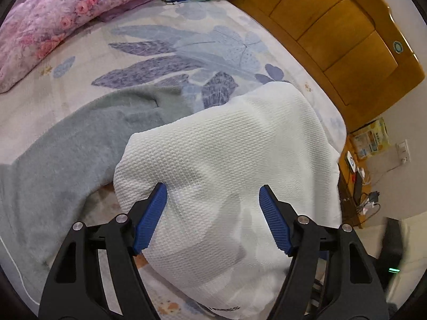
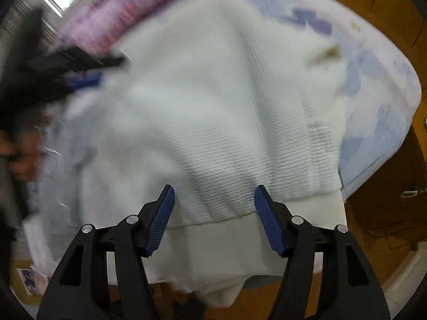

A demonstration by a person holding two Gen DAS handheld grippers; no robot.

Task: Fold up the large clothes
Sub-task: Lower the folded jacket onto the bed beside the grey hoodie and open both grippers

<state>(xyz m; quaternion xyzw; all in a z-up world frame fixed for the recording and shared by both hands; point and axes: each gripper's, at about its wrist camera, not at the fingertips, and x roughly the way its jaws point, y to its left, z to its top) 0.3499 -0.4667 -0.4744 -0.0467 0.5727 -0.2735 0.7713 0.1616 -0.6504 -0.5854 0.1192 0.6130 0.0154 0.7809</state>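
the white garment (image 1: 229,144) lies on the bed (image 1: 149,53), near the bed's corner by the wooden headboard (image 1: 333,34), and it is already gathered into a thick, roughly rectangular bundle. its smooth hem band (image 2: 221,242) hangs a little over the bed's edge on the near side in the right wrist view. a grey-green fleece (image 1: 61,154) lies just beside it, partly under its left edge, and a pink floral quilt (image 1: 53,18) is well apart at the far side.

the left tongs (image 1: 213,194) stand released above the textured cloth, with the blue pads (image 1: 149,218) apart and nothing pinched between them. the right tongs (image 2: 213,194) are also released, over the seam where the textured part meets the hem band; the cloth lies below the pads but they do not press on it. (the right wrist view is blurred by motion, so small details there are not sure.)

i judge the step in hand is to take a new hold for the next fold. to do it well, each pair of tongs should bite all layers of the edge together, not only the top layer, and both should take the same edge at matching places, so the fold comes straight. the hanging hem should be lifted onto the bed first, otherwise its weight may pull the bundle down.
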